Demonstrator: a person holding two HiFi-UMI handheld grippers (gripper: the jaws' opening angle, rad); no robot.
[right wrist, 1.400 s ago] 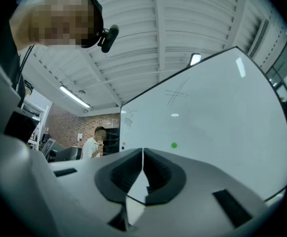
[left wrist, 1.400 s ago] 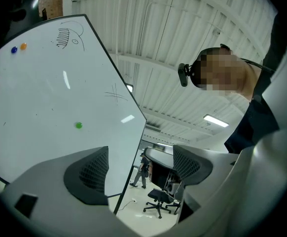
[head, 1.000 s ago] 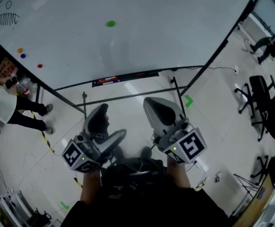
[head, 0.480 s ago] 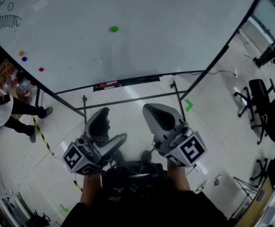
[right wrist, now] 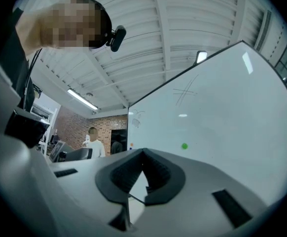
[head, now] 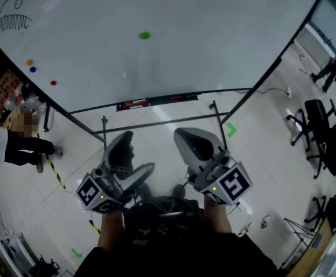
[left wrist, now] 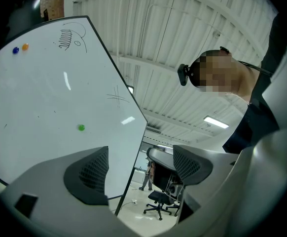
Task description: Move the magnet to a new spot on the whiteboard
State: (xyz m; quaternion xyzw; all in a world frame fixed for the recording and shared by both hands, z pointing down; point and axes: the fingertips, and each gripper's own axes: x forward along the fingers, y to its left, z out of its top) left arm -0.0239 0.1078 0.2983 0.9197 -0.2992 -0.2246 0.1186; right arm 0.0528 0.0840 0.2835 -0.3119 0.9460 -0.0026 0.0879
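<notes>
A small green magnet (head: 144, 36) sticks near the middle of the whiteboard (head: 214, 56); it also shows in the left gripper view as the green magnet (left wrist: 81, 128) and in the right gripper view as the green magnet (right wrist: 184, 145). Both grippers hang low in front of my body, well short of the board and pointing toward it. My left gripper (head: 131, 156) is open, with only air between its jaws (left wrist: 139, 169). My right gripper (head: 194, 141) is shut, its pads meeting with nothing held (right wrist: 142, 174).
Orange (head: 29, 62), blue (head: 33, 70) and red (head: 53, 83) magnets sit at the board's left, below a fish drawing (head: 9, 17). A marker tray (head: 156, 101) runs along the board's bottom edge. A person (head: 23, 140) stands left; office chairs (head: 321, 120) stand right.
The person at the left has walked further left. My head view has shifted a little, and both grippers have stayed nearly still.
</notes>
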